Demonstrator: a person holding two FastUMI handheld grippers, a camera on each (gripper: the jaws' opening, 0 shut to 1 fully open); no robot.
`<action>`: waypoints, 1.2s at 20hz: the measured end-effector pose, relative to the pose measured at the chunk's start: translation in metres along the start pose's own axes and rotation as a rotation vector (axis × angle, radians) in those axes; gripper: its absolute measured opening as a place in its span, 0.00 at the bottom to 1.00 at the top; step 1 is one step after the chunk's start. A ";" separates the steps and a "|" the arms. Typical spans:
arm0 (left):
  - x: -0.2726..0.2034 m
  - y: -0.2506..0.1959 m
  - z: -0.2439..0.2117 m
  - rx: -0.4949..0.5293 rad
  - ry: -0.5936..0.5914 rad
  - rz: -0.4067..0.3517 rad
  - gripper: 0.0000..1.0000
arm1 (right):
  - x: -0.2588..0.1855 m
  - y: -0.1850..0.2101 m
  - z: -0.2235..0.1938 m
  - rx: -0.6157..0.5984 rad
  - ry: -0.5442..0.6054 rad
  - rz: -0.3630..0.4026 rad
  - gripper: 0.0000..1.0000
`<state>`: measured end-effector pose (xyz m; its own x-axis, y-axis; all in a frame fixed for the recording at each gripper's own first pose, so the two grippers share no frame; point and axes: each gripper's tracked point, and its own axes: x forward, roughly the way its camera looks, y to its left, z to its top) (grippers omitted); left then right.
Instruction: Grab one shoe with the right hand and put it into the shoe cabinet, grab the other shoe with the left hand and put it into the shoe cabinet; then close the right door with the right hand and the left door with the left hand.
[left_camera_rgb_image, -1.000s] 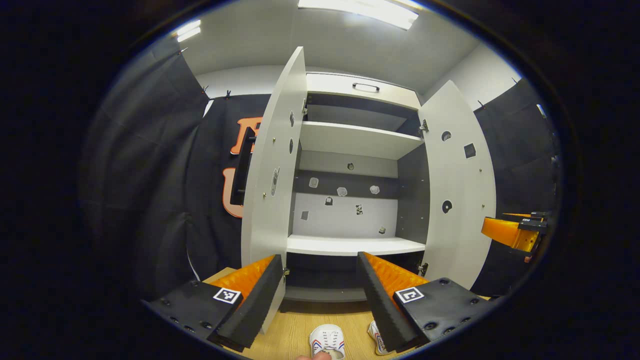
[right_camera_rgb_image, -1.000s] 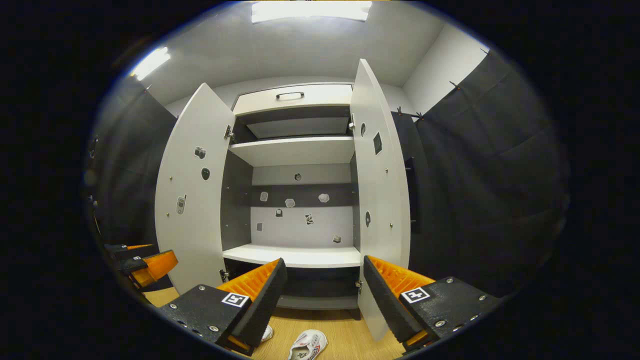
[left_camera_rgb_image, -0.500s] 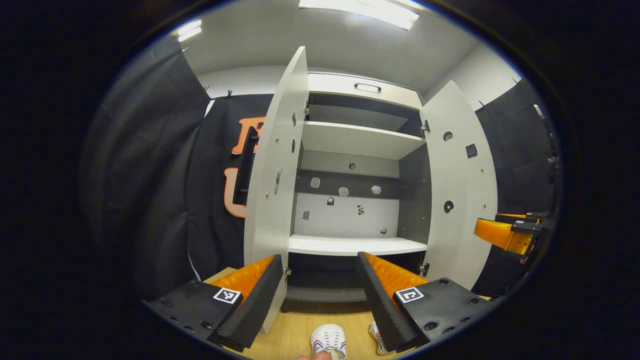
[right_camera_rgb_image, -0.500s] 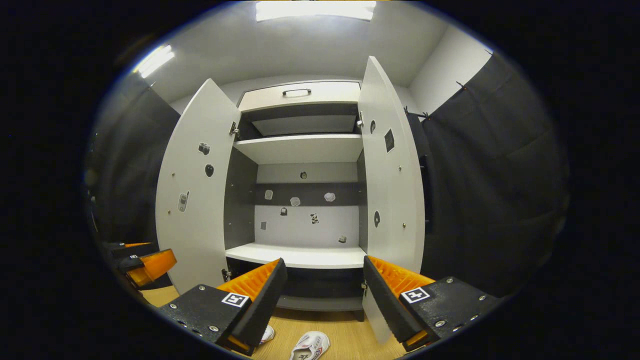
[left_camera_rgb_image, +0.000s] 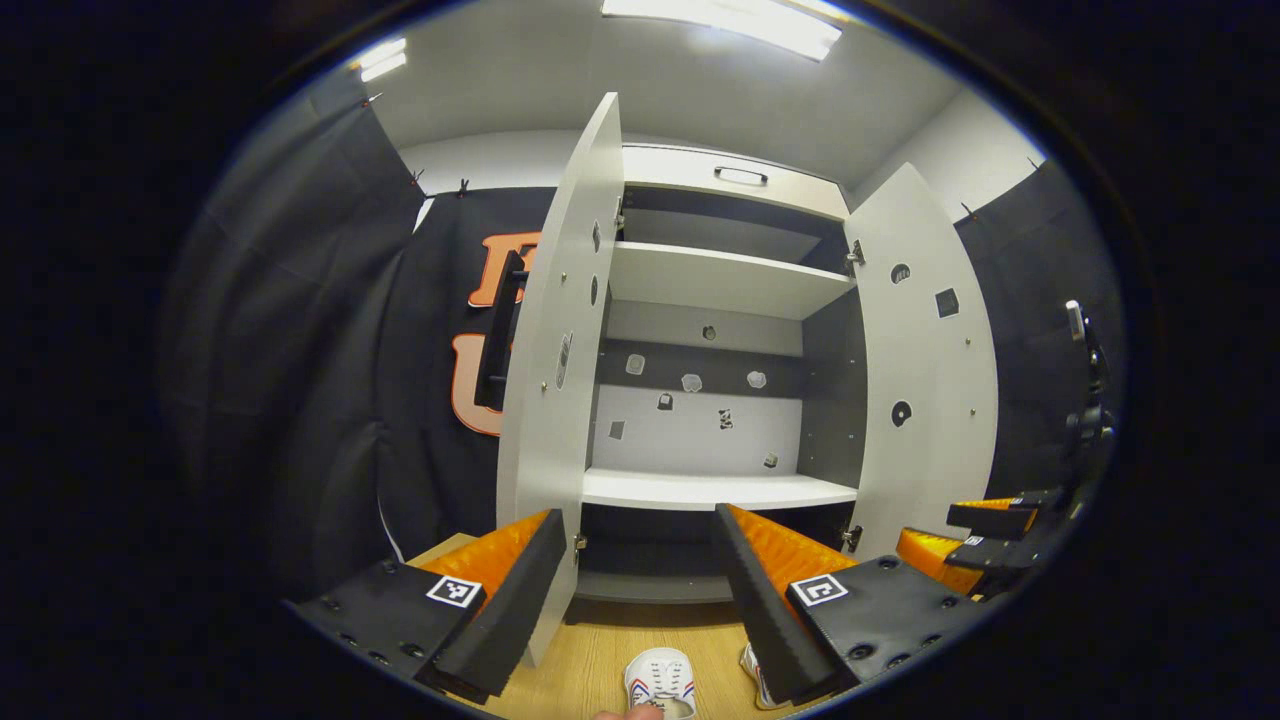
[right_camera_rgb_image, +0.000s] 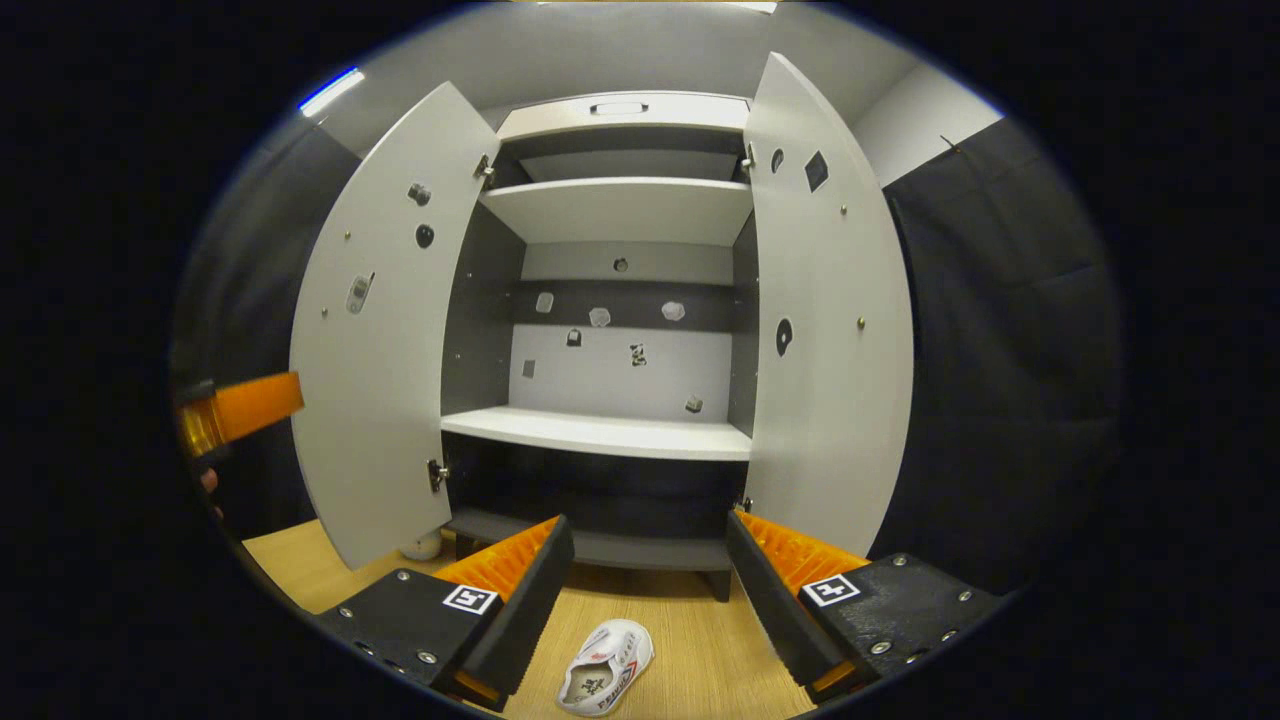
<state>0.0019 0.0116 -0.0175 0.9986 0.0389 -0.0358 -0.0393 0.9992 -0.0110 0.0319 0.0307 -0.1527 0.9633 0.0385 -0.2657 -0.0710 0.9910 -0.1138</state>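
Note:
The shoe cabinet (left_camera_rgb_image: 715, 300) stands in front of me with its left door (left_camera_rgb_image: 550, 380) and right door (left_camera_rgb_image: 925, 370) both swung open. Two white shoes lie on the wooden floor before it: one shoe (left_camera_rgb_image: 660, 682) sole down, the other shoe (left_camera_rgb_image: 752, 672) partly behind a finger. My left gripper (left_camera_rgb_image: 640, 590) hangs open above them, holding nothing. In the right gripper view one shoe (right_camera_rgb_image: 603, 665) lies on its side just below my open right gripper (right_camera_rgb_image: 648, 590). The right gripper (left_camera_rgb_image: 950, 535) sits low beside the right door.
Inside the cabinet, a white lower shelf (right_camera_rgb_image: 600, 432) and an upper shelf (right_camera_rgb_image: 620, 205) are bare. The left gripper (right_camera_rgb_image: 240, 410) and a hand (right_camera_rgb_image: 208, 482) are outside the left door (right_camera_rgb_image: 385, 330). A small pale object (right_camera_rgb_image: 420, 545) sits under that door. Black cloth hangs on both sides.
My right gripper has dropped toward the floor and closer to the cabinet, bringing the shoe on its side fuller into view. The left gripper has barely moved. Both stay open.

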 end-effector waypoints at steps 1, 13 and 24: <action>0.000 0.001 -0.001 0.001 -0.001 0.004 0.96 | 0.005 0.004 -0.020 -0.007 0.035 0.007 0.95; -0.006 0.021 -0.010 -0.004 0.023 0.040 0.99 | 0.020 0.014 -0.236 -0.036 0.489 0.021 0.93; -0.010 0.021 -0.011 0.019 0.025 0.040 0.94 | 0.044 0.004 -0.279 -0.036 0.599 -0.050 0.88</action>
<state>-0.0092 0.0322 -0.0281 0.9951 0.0785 -0.0608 -0.0781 0.9969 0.0097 0.0016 0.0004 -0.4324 0.6528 -0.0974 -0.7513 -0.0485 0.9843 -0.1697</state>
